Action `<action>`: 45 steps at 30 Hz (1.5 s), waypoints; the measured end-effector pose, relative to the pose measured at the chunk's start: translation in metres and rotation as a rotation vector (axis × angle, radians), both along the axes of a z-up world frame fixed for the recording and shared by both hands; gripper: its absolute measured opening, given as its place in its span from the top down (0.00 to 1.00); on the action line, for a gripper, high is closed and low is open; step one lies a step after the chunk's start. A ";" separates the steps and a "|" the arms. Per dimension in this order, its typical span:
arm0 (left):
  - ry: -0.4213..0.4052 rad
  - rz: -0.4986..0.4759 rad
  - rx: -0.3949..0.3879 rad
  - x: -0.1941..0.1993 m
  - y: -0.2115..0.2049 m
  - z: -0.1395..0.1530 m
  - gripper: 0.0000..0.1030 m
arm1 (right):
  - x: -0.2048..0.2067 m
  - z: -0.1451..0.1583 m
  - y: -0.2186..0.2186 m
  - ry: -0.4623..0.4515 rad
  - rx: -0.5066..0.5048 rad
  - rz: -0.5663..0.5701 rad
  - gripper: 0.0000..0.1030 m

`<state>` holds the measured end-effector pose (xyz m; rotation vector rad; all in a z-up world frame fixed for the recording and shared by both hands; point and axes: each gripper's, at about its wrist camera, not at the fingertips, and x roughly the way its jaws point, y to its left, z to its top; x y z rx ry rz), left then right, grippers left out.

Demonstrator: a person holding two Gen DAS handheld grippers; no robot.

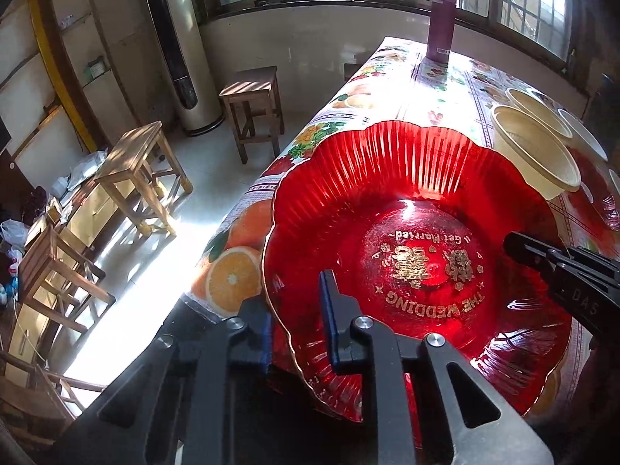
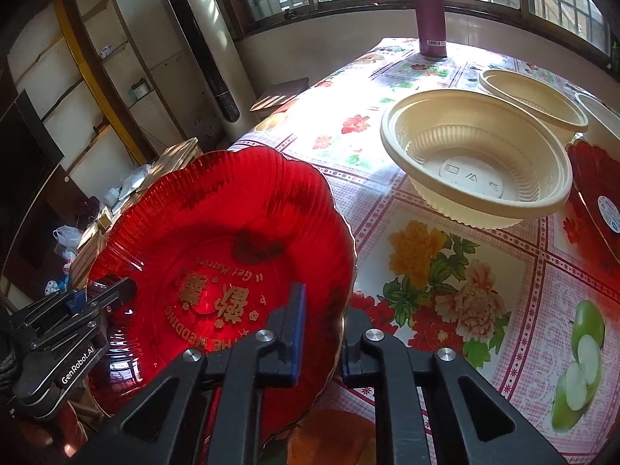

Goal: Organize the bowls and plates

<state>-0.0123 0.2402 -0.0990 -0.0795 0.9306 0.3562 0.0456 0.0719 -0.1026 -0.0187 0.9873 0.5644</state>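
Note:
A big red scalloped plate [image 1: 387, 201] with gold wedding lettering is held from both sides and juts past the table's left edge. My left gripper [image 1: 294, 302] is shut on the plate's left rim, which runs between its blue pads. My right gripper [image 2: 323, 302] is shut on the right rim of the same plate [image 2: 217, 232]. Each gripper shows in the other's view: the right gripper [image 1: 519, 244] and the left gripper [image 2: 128, 286]. Two cream plastic bowls [image 2: 476, 155] [image 2: 534, 97] stand farther back on the table. A second red plate [image 2: 593, 193] lies at the right edge.
The table [image 2: 465, 290] wears a flowered, fruit-printed cloth. A purple bottle [image 2: 428, 11] stands at its far end by the window. Wooden stools [image 1: 252, 108] [image 1: 135, 170] and a tall white air conditioner [image 1: 182, 38] stand on the floor to the left.

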 end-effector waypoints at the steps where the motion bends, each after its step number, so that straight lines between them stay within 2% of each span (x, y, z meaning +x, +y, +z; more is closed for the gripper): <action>1: 0.001 -0.002 0.003 0.001 -0.002 0.000 0.82 | -0.001 0.000 -0.001 0.000 -0.001 -0.001 0.88; 9: 0.002 -0.043 0.015 0.011 -0.020 0.005 0.82 | 0.000 0.007 -0.022 -0.017 0.014 -0.057 0.89; 16: 0.015 -0.057 0.009 0.019 -0.026 -0.001 0.81 | 0.008 0.001 -0.032 0.011 0.019 -0.079 0.89; 21: 0.005 -0.048 -0.015 0.010 -0.022 0.004 0.79 | 0.006 0.008 -0.035 0.022 0.037 -0.062 0.81; 23: -0.016 -0.034 -0.007 0.002 -0.020 0.010 0.71 | 0.003 0.015 -0.044 0.001 0.055 -0.067 0.78; 25: -0.052 -0.021 0.006 -0.010 -0.020 0.019 0.56 | -0.003 0.022 -0.055 -0.023 0.068 -0.071 0.66; 27: -0.092 -0.001 0.028 -0.023 -0.020 0.031 0.47 | -0.009 0.031 -0.070 -0.059 0.081 -0.084 0.63; 30: -0.163 -0.009 0.057 -0.037 -0.031 0.054 0.46 | -0.017 0.047 -0.104 -0.111 0.112 -0.124 0.62; 32: -0.212 -0.053 0.056 -0.041 -0.046 0.071 0.41 | -0.019 0.058 -0.132 -0.138 0.128 -0.172 0.59; 34: -0.248 -0.136 0.024 -0.038 -0.068 0.086 0.28 | -0.021 0.066 -0.161 -0.158 0.154 -0.223 0.54; 36: -0.267 -0.218 -0.008 -0.029 -0.093 0.097 0.23 | -0.022 0.073 -0.190 -0.182 0.170 -0.275 0.49; 38: -0.247 -0.288 -0.047 -0.013 -0.120 0.101 0.22 | -0.020 0.077 -0.216 -0.194 0.170 -0.320 0.43; 40: -0.204 -0.356 -0.110 0.007 -0.145 0.100 0.22 | -0.016 0.077 -0.241 -0.185 0.194 -0.356 0.43; 45: -0.019 -0.438 -0.248 0.066 -0.203 0.080 0.22 | 0.007 0.069 -0.286 -0.129 0.260 -0.411 0.41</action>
